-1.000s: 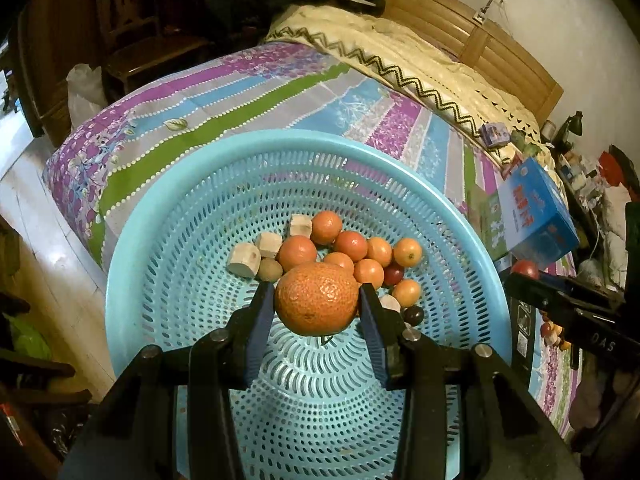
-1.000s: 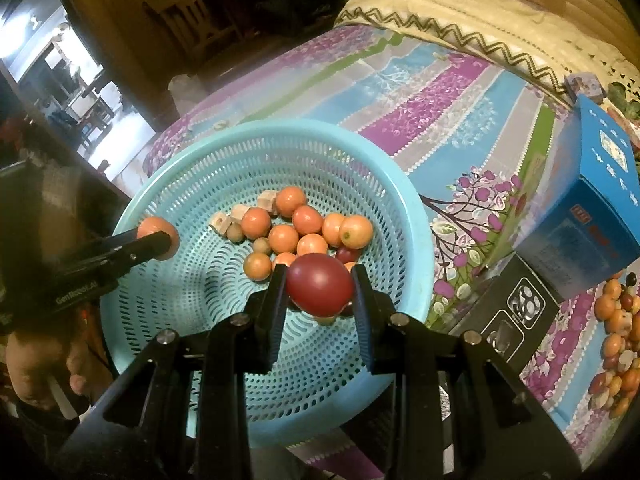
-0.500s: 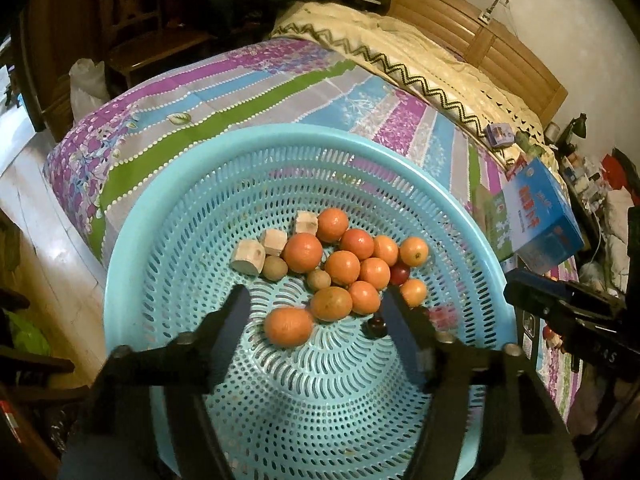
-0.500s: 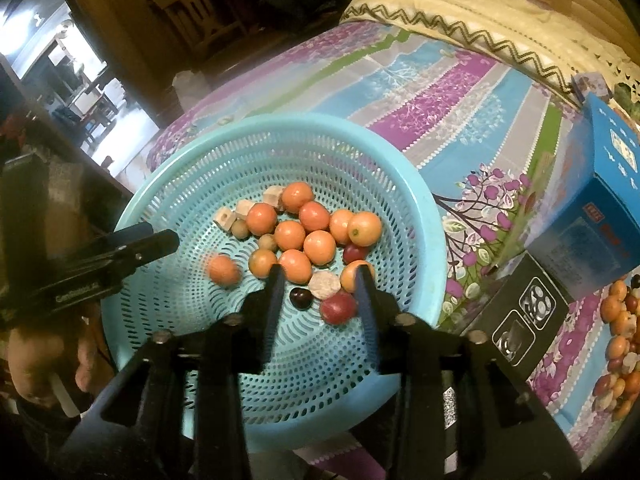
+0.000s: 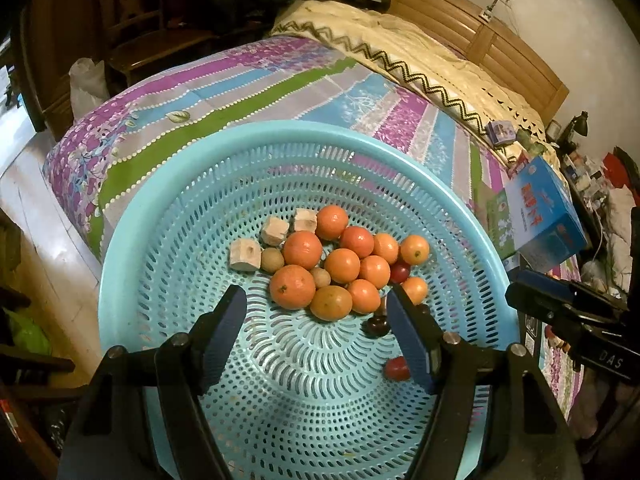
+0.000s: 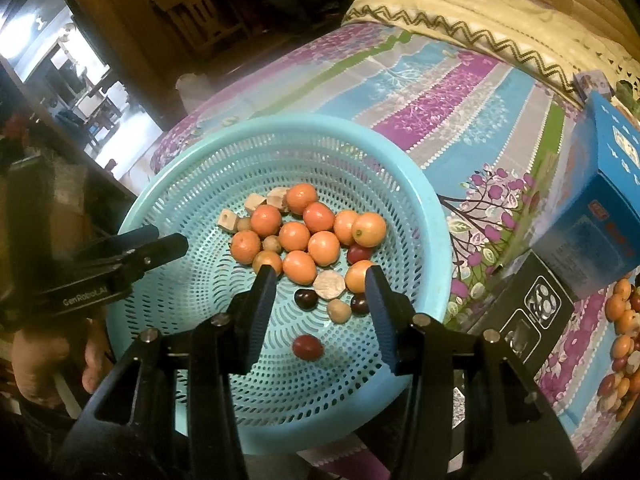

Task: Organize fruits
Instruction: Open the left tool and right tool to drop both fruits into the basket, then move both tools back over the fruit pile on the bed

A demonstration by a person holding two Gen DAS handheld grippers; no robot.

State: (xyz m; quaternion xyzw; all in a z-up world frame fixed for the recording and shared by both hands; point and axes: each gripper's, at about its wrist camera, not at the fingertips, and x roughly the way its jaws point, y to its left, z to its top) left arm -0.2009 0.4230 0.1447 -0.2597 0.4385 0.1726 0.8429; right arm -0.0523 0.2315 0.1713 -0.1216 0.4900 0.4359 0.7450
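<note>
A light blue perforated basket (image 5: 168,248) sits on the striped bedspread; it also shows in the right wrist view (image 6: 434,216). Several oranges (image 5: 302,249) (image 6: 294,236), small brown fruits and pale cubes (image 5: 245,255) lie clustered in it. The mandarin (image 5: 292,286) rests at the cluster's near edge. A red fruit (image 6: 307,347) (image 5: 397,368) lies alone nearer the rim. My left gripper (image 5: 316,320) is open and empty above the basket floor. My right gripper (image 6: 320,292) is open and empty over the basket; it shows at the right in the left wrist view (image 5: 568,312).
A blue box (image 5: 540,208) (image 6: 600,200) and a black box (image 6: 524,316) stand right of the basket. More loose fruit (image 6: 624,332) lies on the bedspread at far right. A wooden headboard (image 5: 480,32) and folded quilt (image 5: 420,52) lie beyond. The floor drops off left.
Both grippers opened. The left let the mandarin fall into the basket, where it rolled to the cluster. The right dropped the red fruit, which now lies on the basket floor.
</note>
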